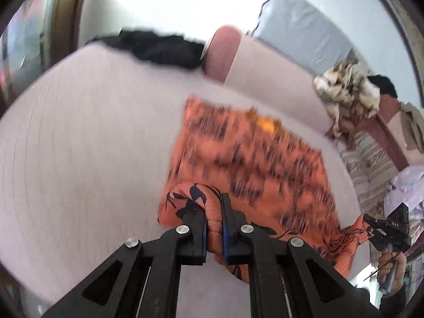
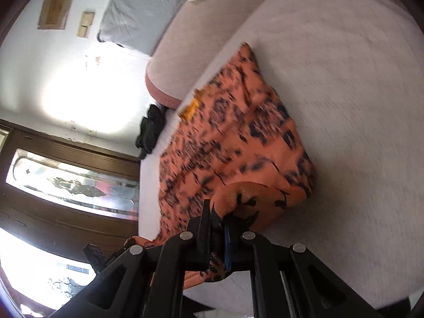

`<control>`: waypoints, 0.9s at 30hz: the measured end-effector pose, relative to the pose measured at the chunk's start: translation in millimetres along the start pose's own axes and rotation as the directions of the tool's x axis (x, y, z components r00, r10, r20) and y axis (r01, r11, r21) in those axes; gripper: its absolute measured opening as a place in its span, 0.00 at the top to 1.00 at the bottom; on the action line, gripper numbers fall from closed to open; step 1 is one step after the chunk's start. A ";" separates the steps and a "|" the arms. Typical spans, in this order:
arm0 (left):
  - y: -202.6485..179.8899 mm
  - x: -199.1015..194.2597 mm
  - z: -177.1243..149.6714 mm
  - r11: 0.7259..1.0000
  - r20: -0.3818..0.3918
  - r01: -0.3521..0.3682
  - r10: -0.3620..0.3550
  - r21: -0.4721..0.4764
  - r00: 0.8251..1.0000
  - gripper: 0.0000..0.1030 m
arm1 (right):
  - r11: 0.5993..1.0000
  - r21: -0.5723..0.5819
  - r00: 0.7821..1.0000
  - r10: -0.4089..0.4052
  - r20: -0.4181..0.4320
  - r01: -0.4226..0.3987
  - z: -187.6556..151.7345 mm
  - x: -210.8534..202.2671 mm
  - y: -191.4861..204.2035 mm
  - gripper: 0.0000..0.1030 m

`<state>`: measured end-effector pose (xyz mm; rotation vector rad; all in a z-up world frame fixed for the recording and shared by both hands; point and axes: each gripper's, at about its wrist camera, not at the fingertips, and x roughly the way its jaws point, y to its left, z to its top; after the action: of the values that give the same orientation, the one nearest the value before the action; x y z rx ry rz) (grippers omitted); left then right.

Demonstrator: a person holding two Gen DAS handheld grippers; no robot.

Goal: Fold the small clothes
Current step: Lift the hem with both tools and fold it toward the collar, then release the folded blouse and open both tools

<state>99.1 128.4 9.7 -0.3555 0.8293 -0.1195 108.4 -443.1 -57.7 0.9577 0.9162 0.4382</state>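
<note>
1. Orange black-patterned garment [image 1: 246,164] lies spread on the pale sofa seat [image 1: 87,137].
2. We clamp its near left corner in our left hand-held gripper [image 1: 214,212].
3. Our right hand-held gripper [image 2: 217,221] pinches its near right corner.

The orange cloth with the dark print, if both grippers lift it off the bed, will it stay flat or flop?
The orange printed cloth will probably flop: it bunches into soft rolls where the left gripper and right gripper pinch it. It looks thin and light, so the middle should sag between them.
</note>
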 end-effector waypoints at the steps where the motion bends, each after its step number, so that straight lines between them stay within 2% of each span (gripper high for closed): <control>1: -9.2 6.4 24.1 1.000 0.040 0.006 -0.007 0.023 0.999 0.92 | 0.999 -0.032 0.999 0.022 0.034 -0.021 20.0 3.2 12.7 0.93; 3: -19.2 22.4 67.4 0.999 0.123 -0.010 0.004 0.052 0.992 0.91 | 0.995 -0.086 0.990 0.065 0.126 -0.054 65.6 11.6 37.4 0.93; 4: -21.6 41.0 87.0 0.998 0.138 -0.034 0.027 0.047 0.990 0.88 | 0.994 -0.086 0.983 0.082 0.163 -0.069 86.7 19.3 42.6 0.93; 5: -22.9 67.0 104.3 0.997 0.122 -0.060 0.054 0.049 0.991 0.87 | 0.994 -0.075 0.979 0.091 0.182 -0.079 107.5 32.4 44.1 0.91; 6: -22.0 99.0 117.6 0.994 0.096 -0.095 0.089 0.058 0.991 0.80 | 0.994 -0.061 0.978 0.097 0.185 -0.088 127.8 50.8 40.8 0.89; 7: -18.9 132.7 125.8 0.989 0.059 -0.133 0.129 0.061 0.990 0.62 | 0.996 -0.044 0.979 0.089 0.183 -0.082 146.0 73.1 32.8 0.79; 8: -12.4 169.6 128.8 0.985 -0.015 -0.161 0.163 0.065 0.987 0.50 | 0.999 -0.034 0.983 0.046 0.179 -0.041 158.3 94.6 23.0 0.65; 9: -4.2 202.8 127.5 0.976 -0.101 -0.206 0.212 0.073 0.972 0.41 | 0.999 -0.020 0.986 -0.037 0.162 0.041 165.8 113.8 11.6 0.24; 10: 4.9 223.6 123.0 0.967 -0.156 -0.246 0.253 0.065 0.955 0.42 | 0.993 0.023 0.980 -0.118 0.160 0.116 165.0 125.4 -3.3 0.20; 11: 14.9 227.7 115.8 0.965 -0.172 -0.258 0.262 0.048 0.950 0.42 | 0.989 0.060 0.978 -0.143 0.154 0.136 158.3 129.4 -15.7 0.20; 13: 30.1 211.4 108.5 0.971 -0.108 -0.240 0.238 -0.012 0.965 0.41 | 0.992 0.042 0.979 -0.122 0.161 0.117 138.4 124.8 -19.3 0.20; 15: 41.1 182.0 103.2 0.972 -0.044 -0.231 0.230 -0.044 0.972 0.41 | 0.983 -0.053 0.971 -0.163 0.173 0.175 114.4 111.3 -8.5 0.20; 16: 46.4 163.5 98.7 0.972 -0.006 -0.228 0.228 -0.065 0.974 0.39 | 0.981 -0.077 0.971 -0.161 0.178 0.177 100.0 101.3 -5.2 0.20; 19: 58.0 114.7 73.1 0.973 0.042 -0.184 0.192 -0.139 0.981 0.31 | 0.987 -0.042 0.977 -0.150 0.152 0.158 57.2 80.7 -8.9 0.20; 21: 54.1 98.2 46.8 0.973 0.033 -0.146 0.155 -0.180 0.987 0.30 | 0.994 0.004 0.988 -0.107 0.112 0.108 24.9 76.7 -15.4 0.20; 23: 48.6 98.9 20.3 0.971 0.003 -0.125 0.129 -0.205 0.992 0.25 | 0.993 0.043 0.991 -0.112 0.076 0.109 1.9 82.9 -21.9 0.20; 25: 42.2 119.3 -1.2 0.969 -0.074 -0.115 0.101 -0.219 0.992 0.25 | 0.990 0.099 0.992 -0.111 0.064 0.104 -2.7 96.9 -31.4 0.20; 27: 33.7 140.1 -16.8 0.965 -0.149 -0.107 0.073 -0.238 0.986 0.25 | 0.983 0.149 0.987 -0.122 0.102 0.106 4.7 104.5 -33.2 0.20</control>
<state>179.8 121.7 -110.7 -0.5461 1.0003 0.0451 169.1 -391.9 -133.5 1.0436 0.9052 0.2213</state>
